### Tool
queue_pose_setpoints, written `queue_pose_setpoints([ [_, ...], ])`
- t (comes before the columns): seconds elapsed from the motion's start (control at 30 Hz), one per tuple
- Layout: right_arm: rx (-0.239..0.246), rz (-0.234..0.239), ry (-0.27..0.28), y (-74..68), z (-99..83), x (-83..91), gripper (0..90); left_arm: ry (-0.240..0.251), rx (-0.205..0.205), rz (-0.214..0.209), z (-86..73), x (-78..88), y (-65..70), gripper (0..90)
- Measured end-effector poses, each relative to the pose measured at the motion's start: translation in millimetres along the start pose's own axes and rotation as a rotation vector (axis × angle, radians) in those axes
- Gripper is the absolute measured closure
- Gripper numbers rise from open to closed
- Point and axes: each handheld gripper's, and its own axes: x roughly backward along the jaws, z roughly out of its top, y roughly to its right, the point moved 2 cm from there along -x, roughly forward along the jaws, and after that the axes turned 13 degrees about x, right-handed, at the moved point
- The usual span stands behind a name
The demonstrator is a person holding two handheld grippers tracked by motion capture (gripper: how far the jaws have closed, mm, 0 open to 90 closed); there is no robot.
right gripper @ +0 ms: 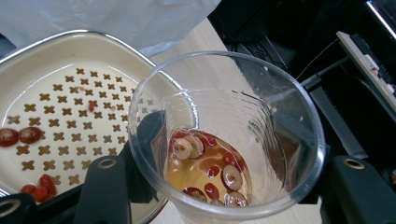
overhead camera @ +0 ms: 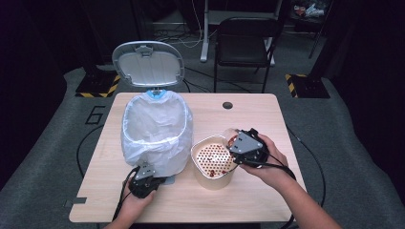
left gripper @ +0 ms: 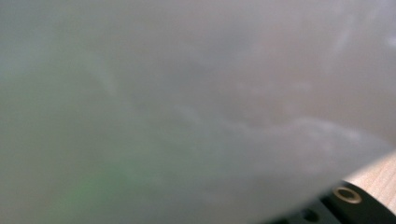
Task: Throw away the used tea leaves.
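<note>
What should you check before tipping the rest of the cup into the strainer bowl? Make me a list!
1. Cup held firmly: ok. The right gripper has its jaws on either side of the clear plastic cup.
2. Cup over the strainer: ok. In the high view the cup sits at the strainer's right rim.
3. Something left to pour: ok. Amber liquid and red fruit slices lie in the cup's bottom.
4. Strainer holes clear: ok. Just a few red pieces lie on the holes.
5. Bin bag out of the way: ok, it stands left of the strainer.
6. Left gripper grip: cannot tell; its view is blurred by white plastic.
</note>
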Motion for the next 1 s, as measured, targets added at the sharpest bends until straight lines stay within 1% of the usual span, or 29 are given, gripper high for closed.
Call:
queue_pose_setpoints([
  [0.03,0.010,-0.009,-0.004,-1.5,1.0,-0.7,39.9,0.000,-0.004,-0.001,0.1,-0.1,-0.2,90.0],
  [0.07,0.033,-0.016,-0.009,-2.3,1.9,-0.8,39.9,0.000,-0.002,0.000,0.1,0.0,-0.1,90.0],
  [0.1,0.049,-0.019,-0.008,-3.5,3.0,-1.8,39.9,0.000,-0.040,0.001,1.4,0.2,-2.4,90.0],
  [0.13,0.069,-0.023,-0.014,-4.7,4.0,-1.9,39.9,0.000,-0.019,0.000,0.7,-0.1,-1.3,90.0],
  [0.17,0.092,-0.039,-0.016,-5.9,5.2,-2.7,39.9,0.000,-0.040,0.002,1.4,0.2,-2.4,90.0],
  [0.2,0.111,-0.045,-0.019,-6.8,6.3,-3.0,40.0,0.001,-0.054,0.005,2.0,0.2,-3.4,90.0],
  [0.23,0.118,-0.046,-0.023,-8.3,7.3,-3.5,40.0,0.000,-0.001,0.000,0.0,0.0,-0.1,90.0],
  [0.33,0.157,-0.056,-0.041,-12.0,9.8,-5.5,40.0,0.000,-0.001,-0.001,0.0,0.0,-0.1,90.0],
  [0.37,0.190,-0.067,-0.044,-13.3,10.8,-6.6,40.0,0.000,-0.016,0.000,0.6,0.0,-1.1,90.0],
  [0.4,0.207,-0.068,-0.048,-14.8,11.8,-7.1,40.1,0.000,-0.002,0.000,0.1,0.0,-0.1,90.0],
  [0.43,0.223,-0.074,-0.052,-15.9,12.9,-7.5,40.1,0.001,-0.040,0.001,1.4,0.1,-2.5,90.0],
  [0.47,0.232,-0.075,-0.056,-17.6,13.8,-8.1,40.1,0.000,-0.001,0.000,0.0,0.0,-0.1,90.0],
  [0.5,0.246,-0.076,-0.060,-19.0,14.9,-8.4,40.1,0.000,-0.002,-0.001,0.1,0.0,-0.2,90.0],
  [0.53,0.262,-0.080,-0.064,-20.1,16.0,-8.9,40.1,0.000,-0.015,0.000,0.6,0.0,-1.0,90.0],
  [0.57,0.272,-0.083,-0.070,-21.8,16.9,-9.1,40.2,0.000,-0.014,0.000,0.5,0.0,-0.9,90.0],
  [0.6,0.294,-0.086,-0.072,-22.7,17.8,-9.8,40.2,0.000,-0.001,-0.001,0.0,0.0,-0.1,90.0],
  [0.63,0.305,-0.088,-0.080,-24.5,18.5,-10.2,40.2,0.000,-0.015,0.000,0.6,-0.1,-1.0,90.0],
  [0.67,0.334,-0.094,-0.087,-25.6,19.1,-11.0,40.3,0.000,-0.001,-0.001,0.0,0.0,-0.1,90.0],
  [0.7,0.350,-0.094,-0.091,-26.9,19.7,-11.5,40.3,0.000,0.000,0.000,0.0,0.0,0.0,90.0],
  [0.73,0.376,-0.095,-0.098,-28.9,20.6,-12.5,40.4,0.000,-0.001,-0.001,0.1,0.0,-0.1,90.0],
  [0.77,0.407,-0.092,-0.104,-29.7,21.2,-12.9,40.6,0.000,-0.016,0.000,0.6,0.0,-1.1,90.0],
  [0.8,0.417,-0.092,-0.109,-31.5,22.0,-13.4,40.7,0.000,-0.001,-0.001,0.0,0.0,-0.1,90.0],
  [0.83,0.440,-0.089,-0.113,-32.3,22.6,-13.9,40.8,0.000,-0.001,-0.001,0.1,0.0,-0.1,90.0],
  [0.93,0.467,-0.084,-0.122,-35.7,24.1,-15.1,41.0,0.000,-0.002,-0.001,0.1,0.0,-0.1,90.0],
  [1.0,0.517,-0.085,-0.134,-36.9,25.2,-16.1,41.1,0.000,-0.002,-0.001,0.1,0.0,-0.2,90.0],
])
